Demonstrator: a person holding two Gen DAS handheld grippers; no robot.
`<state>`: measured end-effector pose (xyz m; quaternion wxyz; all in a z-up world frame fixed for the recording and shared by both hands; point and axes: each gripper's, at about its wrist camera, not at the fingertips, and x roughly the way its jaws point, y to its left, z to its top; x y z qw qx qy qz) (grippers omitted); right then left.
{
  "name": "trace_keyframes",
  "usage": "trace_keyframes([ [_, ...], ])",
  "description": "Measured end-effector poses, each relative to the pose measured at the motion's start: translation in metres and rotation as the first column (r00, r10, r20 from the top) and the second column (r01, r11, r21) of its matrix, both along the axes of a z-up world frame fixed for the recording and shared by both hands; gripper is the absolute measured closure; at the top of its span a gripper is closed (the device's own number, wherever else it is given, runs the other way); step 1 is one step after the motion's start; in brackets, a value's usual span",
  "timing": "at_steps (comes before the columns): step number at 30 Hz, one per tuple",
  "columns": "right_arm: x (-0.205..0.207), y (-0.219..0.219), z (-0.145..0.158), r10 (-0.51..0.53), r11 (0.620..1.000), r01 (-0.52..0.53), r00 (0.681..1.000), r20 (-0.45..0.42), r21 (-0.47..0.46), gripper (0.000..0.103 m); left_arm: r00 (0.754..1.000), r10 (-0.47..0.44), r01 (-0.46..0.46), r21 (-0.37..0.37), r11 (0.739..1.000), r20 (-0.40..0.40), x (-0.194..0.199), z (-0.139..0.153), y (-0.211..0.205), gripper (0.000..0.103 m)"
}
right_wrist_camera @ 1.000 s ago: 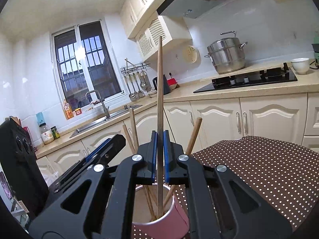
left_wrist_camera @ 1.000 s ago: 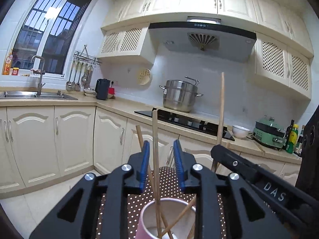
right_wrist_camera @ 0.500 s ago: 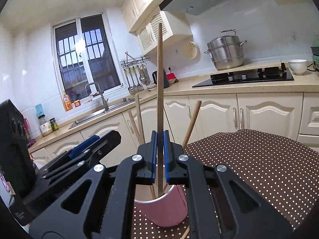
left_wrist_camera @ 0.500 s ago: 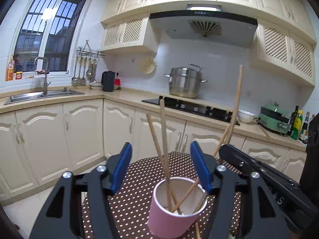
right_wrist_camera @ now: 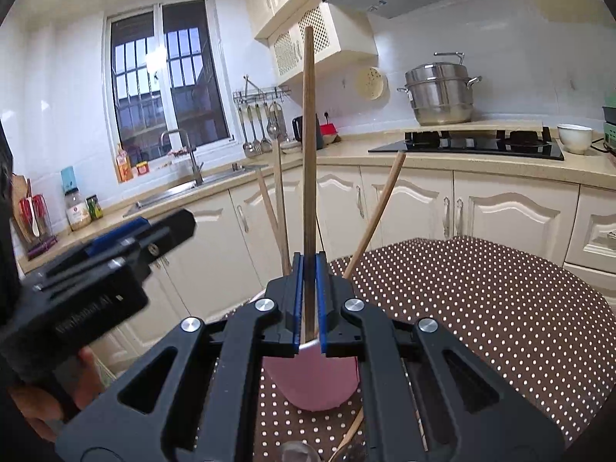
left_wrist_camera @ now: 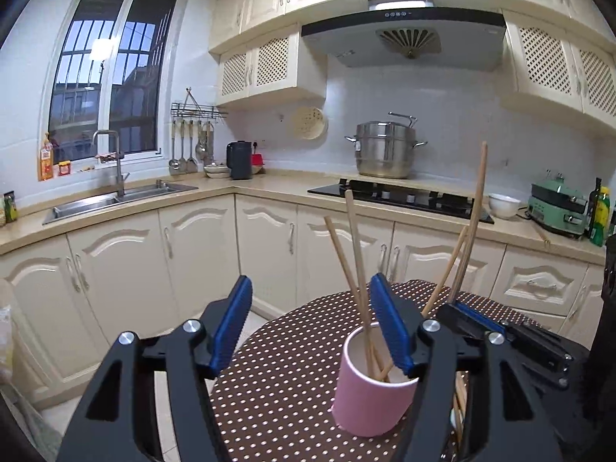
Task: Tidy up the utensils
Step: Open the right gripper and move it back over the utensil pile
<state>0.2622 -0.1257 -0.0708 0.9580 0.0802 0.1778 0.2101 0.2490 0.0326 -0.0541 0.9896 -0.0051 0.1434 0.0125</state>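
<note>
My right gripper (right_wrist_camera: 308,300) is clamped on one dark wooden chopstick (right_wrist_camera: 308,146); both blue pads press its shaft, and it stands nearly upright, its lower end going down into the pink cup (right_wrist_camera: 312,381) directly under my jaws. My left gripper (left_wrist_camera: 312,327) has just been opening: its jaws stand wide apart with nothing pressed between them — the cup (left_wrist_camera: 369,385) sits low and to the right, partly behind the right-hand finger (left_wrist_camera: 392,331). In the left wrist view, the cup holds several light wooden chopsticks (left_wrist_camera: 356,269) leaning in different directions, two toward the left and others toward the right. The cup stands on a round table covered by a brown cloth with white dots (left_wrist_camera: 285,377). More chopsticks lie flat on the cloth beside the cup (left_wrist_camera: 460,396), near my right gripper's body (left_wrist_camera: 508,331). In the right wrist view, my left gripper (right_wrist_camera: 127,231) appears at the left, blurred, apart from the cup — a hand (right_wrist_camera: 50,404) grips its handle.
</note>
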Motion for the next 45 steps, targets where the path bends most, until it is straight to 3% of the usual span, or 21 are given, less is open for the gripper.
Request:
trace_keyframes([
  [10,-0.016,-0.001,0.007,-0.02,1.0,0.02,1.0,0.004,-0.016,0.093,1.0,-0.005,0.005,0.014,1.0,-0.001,-0.022,0.012,0.003,0.037],
  [11,-0.018,-0.002,0.009,-0.023,1.0,0.023,1.0,0.006,-0.012,0.087,1.0,-0.006,0.007,0.014,1.0,-0.002,-0.025,0.014,0.003,0.037],
  [14,-0.027,-0.006,0.014,-0.033,0.999,0.033,0.999,0.027,0.006,0.054,1.0,0.0,0.0,0.013,1.0,-0.005,-0.03,0.018,0.003,0.036],
  [24,-0.05,-0.032,0.028,-0.063,0.997,0.062,0.997,0.032,0.04,0.049,0.999,-0.028,0.028,-0.005,1.0,-0.037,-0.05,0.024,-0.003,0.033],
  [30,-0.061,-0.053,0.024,-0.072,0.997,0.073,0.997,-0.006,0.028,0.046,0.985,-0.094,0.091,-0.024,0.996,-0.146,-0.053,0.013,-0.015,0.033],
  [33,-0.063,-0.064,0.015,-0.078,0.997,0.078,0.995,-0.056,-0.007,0.044,0.955,-0.144,0.137,-0.043,0.99,-0.259,-0.048,-0.001,-0.023,0.033],
  [34,-0.064,-0.067,0.012,-0.079,0.997,0.078,0.994,-0.072,-0.018,0.044,0.934,-0.165,0.155,-0.055,0.986,-0.316,-0.044,-0.009,-0.026,0.033],
  [39,-0.063,-0.082,-0.009,-0.093,0.994,0.082,0.978,-0.185,-0.067,0.042,0.798,-0.248,0.21,-0.132,0.969,-0.55,-0.027,-0.051,-0.04,0.033],
  [42,-0.06,-0.09,-0.024,-0.097,0.993,0.076,0.959,-0.266,-0.088,0.041,0.73,-0.249,0.202,-0.147,0.968,-0.637,-0.018,-0.075,-0.047,0.033],
  [45,-0.061,-0.096,-0.039,-0.097,0.992,0.066,0.943,-0.319,-0.104,0.041,0.663,-0.264,0.195,-0.178,0.964,-0.7,-0.012,-0.098,-0.051,0.048],
])
